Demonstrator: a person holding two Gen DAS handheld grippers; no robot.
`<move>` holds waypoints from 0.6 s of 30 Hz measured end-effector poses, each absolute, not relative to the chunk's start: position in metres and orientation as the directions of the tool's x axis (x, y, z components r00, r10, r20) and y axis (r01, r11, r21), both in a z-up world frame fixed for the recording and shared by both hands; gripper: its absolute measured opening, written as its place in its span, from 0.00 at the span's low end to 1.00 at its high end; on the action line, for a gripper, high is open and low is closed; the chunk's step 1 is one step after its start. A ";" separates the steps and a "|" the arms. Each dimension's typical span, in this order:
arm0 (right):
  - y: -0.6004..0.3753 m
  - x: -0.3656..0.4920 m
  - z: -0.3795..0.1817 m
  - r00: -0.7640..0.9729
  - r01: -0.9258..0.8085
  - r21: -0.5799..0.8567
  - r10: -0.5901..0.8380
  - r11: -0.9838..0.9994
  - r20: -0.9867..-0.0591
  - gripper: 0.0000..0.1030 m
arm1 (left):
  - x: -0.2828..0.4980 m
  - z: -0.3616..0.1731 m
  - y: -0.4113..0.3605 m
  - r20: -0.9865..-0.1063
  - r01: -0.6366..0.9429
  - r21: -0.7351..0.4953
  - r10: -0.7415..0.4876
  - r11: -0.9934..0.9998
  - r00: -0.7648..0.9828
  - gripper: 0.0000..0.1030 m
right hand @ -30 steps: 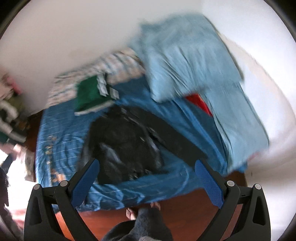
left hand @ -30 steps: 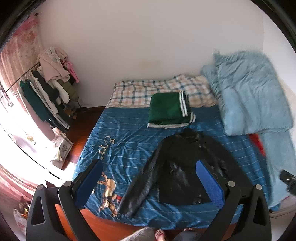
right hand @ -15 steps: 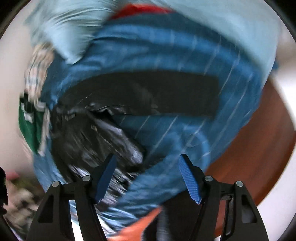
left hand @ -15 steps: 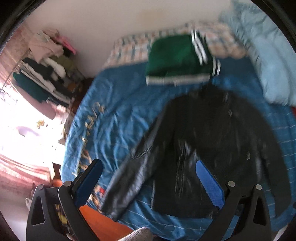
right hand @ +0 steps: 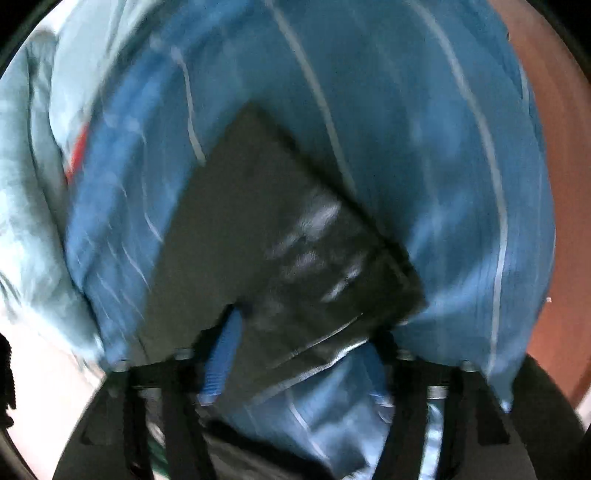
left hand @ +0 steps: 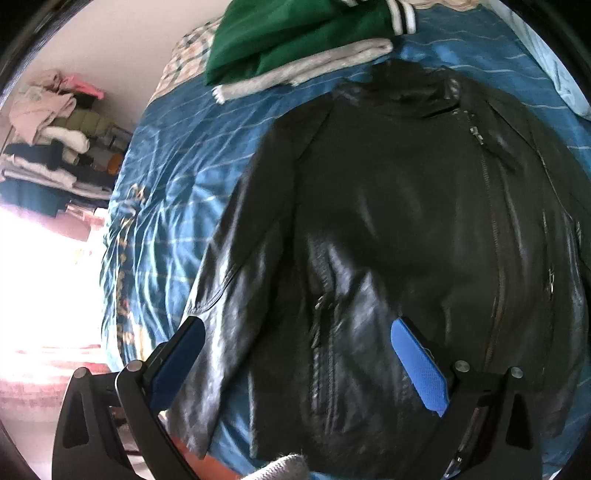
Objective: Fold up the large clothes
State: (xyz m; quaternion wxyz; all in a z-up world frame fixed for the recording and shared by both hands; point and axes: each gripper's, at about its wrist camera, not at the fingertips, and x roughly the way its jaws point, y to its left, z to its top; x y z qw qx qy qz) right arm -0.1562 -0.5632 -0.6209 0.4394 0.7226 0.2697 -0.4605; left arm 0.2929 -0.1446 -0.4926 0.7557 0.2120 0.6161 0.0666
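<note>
I am over a bed with a blue striped sheet (left hand: 177,177). A white wall is at the far end, and a rack of clothes (left hand: 51,147) stands on the far left by bright window light. A red-brown floor (right hand: 543,184) shows at the right side of the bed.

Only my left view shows the whole black jacket (left hand: 406,221). It lies flat on the sheet with its front up. Its collar points to the far end and its hem is near me, so it runs long from near to far. A folded green top (left hand: 295,33) lies just past the collar.

Only my right view shows 1 jacket sleeve (right hand: 266,236) close up, blurry, lying slanted on the sheet, with a pale blue quilt (right hand: 26,206) on the left.

My left gripper (left hand: 295,354) is spread wide above the jacket's hem. My right gripper (right hand: 303,350) is closing, with the sleeve between its 2 fingers.
</note>
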 end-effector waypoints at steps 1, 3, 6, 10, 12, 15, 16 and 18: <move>-0.567 -0.155 -0.614 0.438 0.783 0.422 -0.077 -0.457 -0.896 0.30 | 0.294 -0.495 -0.149 -0.904 0.170 0.399 0.356 0.901 0.237 1.00; -0.575 -0.150 -0.602 0.467 0.769 0.488 -0.159 -0.414 -0.870 0.25 | 0.296 -0.503 -0.159 -0.913 0.190 0.379 0.332 0.906 0.238 1.00; -0.588 -0.134 -0.623 0.515 0.770 0.526 -0.133 -0.362 -0.847 0.43 | 0.301 -0.520 -0.171 -0.921 0.210 0.363 0.316 0.908 0.226 1.00; -0.601 -0.122 -0.639 0.594 0.703 0.611 -0.172 -0.365 -0.786 0.48 | 0.306 -0.545 -0.179 -0.934 0.203 0.338 0.302 0.919 0.188 1.00; -0.601 -0.116 -0.634 0.635 0.661 0.672 -0.226 -0.335 -0.738 0.23 | 0.309 -0.553 -0.182 -0.936 0.195 0.335 0.302 0.922 0.180 1.00; -0.605 -0.116 -0.642 0.692 0.621 0.725 -0.225 -0.298 -0.685 0.23 | 0.311 -0.562 -0.183 -0.939 0.178 0.327 0.298 0.928 0.171 1.00; -0.607 -0.114 -0.648 0.703 0.611 0.734 -0.222 -0.296 -0.675 0.23 | 0.313 -0.564 -0.184 -0.939 0.175 0.327 0.299 0.929 0.170 1.00; -0.612 -0.105 -0.662 0.733 0.570 0.761 -0.227 -0.312 -0.642 0.23 | 0.315 -0.567 -0.185 -0.941 0.174 0.322 0.294 0.931 0.170 1.00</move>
